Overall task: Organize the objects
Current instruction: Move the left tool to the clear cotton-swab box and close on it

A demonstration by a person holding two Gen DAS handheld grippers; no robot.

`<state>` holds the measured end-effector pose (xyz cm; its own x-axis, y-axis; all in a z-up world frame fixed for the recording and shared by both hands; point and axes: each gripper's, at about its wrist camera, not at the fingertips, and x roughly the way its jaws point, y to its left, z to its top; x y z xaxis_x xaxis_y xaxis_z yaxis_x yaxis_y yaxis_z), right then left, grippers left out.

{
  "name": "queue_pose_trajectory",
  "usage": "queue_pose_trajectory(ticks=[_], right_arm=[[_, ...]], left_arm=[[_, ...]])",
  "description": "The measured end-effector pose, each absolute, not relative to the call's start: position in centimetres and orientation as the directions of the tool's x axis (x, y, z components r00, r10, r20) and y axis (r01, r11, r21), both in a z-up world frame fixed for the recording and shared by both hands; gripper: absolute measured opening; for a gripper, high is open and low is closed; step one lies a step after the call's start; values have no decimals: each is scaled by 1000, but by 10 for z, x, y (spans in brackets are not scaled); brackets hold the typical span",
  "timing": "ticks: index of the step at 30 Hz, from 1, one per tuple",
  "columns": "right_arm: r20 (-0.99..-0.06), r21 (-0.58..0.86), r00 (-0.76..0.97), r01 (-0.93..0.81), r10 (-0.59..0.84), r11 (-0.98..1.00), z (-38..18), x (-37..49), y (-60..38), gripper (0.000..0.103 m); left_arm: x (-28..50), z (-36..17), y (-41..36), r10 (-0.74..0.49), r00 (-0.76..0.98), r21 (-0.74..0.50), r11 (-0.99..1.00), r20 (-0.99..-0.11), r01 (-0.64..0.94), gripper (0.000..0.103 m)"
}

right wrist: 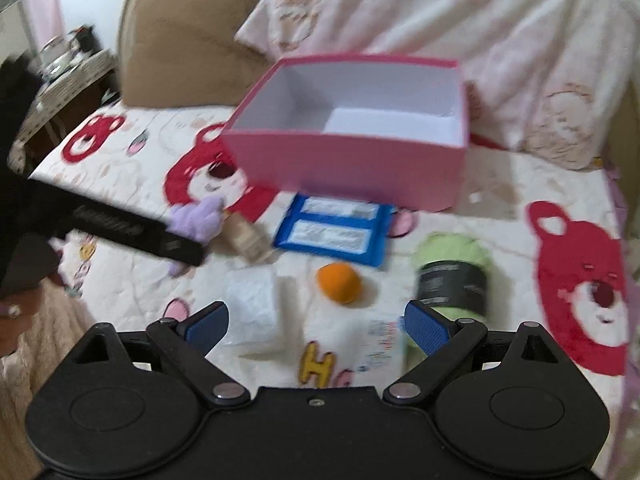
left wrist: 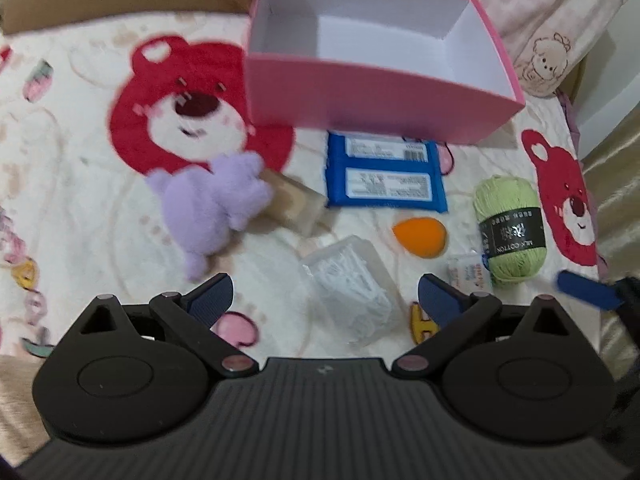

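Both grippers hover above a bear-print blanket (left wrist: 80, 184), pointing forward. The left gripper (left wrist: 324, 300) is spread wide over a clear plastic case (left wrist: 352, 288), holding nothing. The right gripper (right wrist: 316, 324) is likewise released. Beyond them sits an open pink box (left wrist: 360, 96); nearer lie a blue packet (left wrist: 384, 172), orange sponge (left wrist: 420, 236), green yarn (left wrist: 510, 224) and purple plush (left wrist: 212, 200).

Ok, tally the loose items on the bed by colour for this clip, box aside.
Purple: 1, plush toy
Beige: 1, bottle
Blue: 1, wipes pack
Orange: 1, makeup sponge
Green: 1, yarn ball
Clear or white: 2, swab box, small packet
Total: 7, none yet in the pink box.
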<state>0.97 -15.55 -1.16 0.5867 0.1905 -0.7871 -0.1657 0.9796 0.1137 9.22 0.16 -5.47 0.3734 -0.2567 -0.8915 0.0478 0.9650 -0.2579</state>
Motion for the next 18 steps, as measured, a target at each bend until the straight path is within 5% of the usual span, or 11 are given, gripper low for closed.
queue_pose_trajectory(ticks=[10, 13, 18], right_arm=[[-764, 142, 573, -298, 296, 944, -54, 19, -117, 96], [-769, 134, 565, -314, 298, 940, -63, 23, -107, 96], [-787, 116, 547, -323, 285, 939, -87, 27, -95, 92]], left_arm=[[94, -106, 3, -349, 330, -357, 933, -877, 37, 90], [92, -114, 5, -382, 342, -390, 919, -858, 48, 75], [85, -122, 12, -437, 340, -445, 894, -833, 56, 74]])
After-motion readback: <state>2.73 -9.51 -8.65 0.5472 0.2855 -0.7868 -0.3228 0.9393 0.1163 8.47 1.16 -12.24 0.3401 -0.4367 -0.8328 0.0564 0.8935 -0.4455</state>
